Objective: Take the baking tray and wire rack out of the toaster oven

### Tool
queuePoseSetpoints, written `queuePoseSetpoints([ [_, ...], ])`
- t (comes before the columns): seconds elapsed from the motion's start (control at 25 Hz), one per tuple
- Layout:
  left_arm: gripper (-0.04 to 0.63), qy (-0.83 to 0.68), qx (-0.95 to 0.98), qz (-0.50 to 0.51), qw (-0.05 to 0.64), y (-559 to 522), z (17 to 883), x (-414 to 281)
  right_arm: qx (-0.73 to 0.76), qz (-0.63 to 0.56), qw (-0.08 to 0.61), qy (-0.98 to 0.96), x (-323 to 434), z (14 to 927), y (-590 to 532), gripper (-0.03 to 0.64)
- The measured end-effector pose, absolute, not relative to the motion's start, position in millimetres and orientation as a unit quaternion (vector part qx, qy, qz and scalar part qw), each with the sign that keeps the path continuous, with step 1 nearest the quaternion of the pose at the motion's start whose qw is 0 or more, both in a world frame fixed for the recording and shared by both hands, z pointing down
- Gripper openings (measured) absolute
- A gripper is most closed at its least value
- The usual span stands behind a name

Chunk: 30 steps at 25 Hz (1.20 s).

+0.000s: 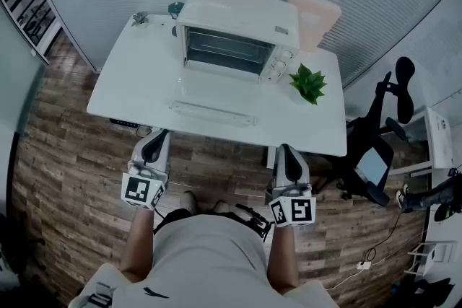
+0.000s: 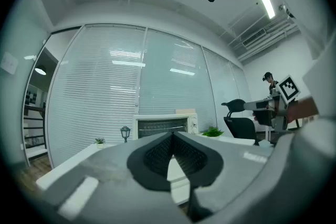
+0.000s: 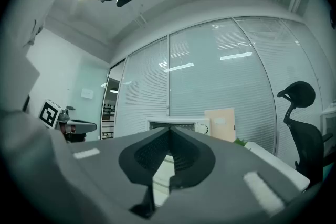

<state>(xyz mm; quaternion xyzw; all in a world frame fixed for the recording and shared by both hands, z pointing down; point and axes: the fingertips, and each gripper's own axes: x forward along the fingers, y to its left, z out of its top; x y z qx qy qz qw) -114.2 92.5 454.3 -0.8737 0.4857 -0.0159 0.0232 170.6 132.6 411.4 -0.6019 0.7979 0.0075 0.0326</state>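
left tongs [image 2: 172, 134], right tongs [image 3: 169, 129] closed, oven door [image 1: 213, 110] open, head view only

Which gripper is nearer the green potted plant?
Right. The right gripper sits off the table, almost in line with the plant; the left gripper is farther left.

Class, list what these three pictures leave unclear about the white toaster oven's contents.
- Head view: the white toaster oven interior is small and dim, so its contents cannot be told.
- Left gripper view: the left gripper hides the oven's lower edge.
- Right gripper view: the right gripper covers most of its front.
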Motion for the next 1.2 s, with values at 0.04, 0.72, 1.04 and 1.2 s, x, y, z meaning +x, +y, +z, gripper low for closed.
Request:
queuePoseSetpoints([
  [0.04,0.005,0.488,-0.873,-0.014,0.020,92.5,455.6,-114.8,-0.601,0.007,0.030,0.799,169.8,412.6,132.5,-0.011],
  [0.72,0.005,0.484,-0.875,-0.012,0.008,82.0,460.0,-109.4,-0.598,-0.008,0.061,0.799,175.4,411.9,126.4,-0.009],
  [1.04,0.005,0.484,-0.875,-0.012,-0.007,65.1,468.3,-121.6,-0.606,-0.011,0.054,0.794,166.9,413.0,117.9,-0.009],
  [1.2,0.005,0.475,-0.880,-0.007,-0.020,51.4,466.7,-126.6,-0.612,-0.015,0.050,0.789,158.3,409.4,105.4,-0.009],
])
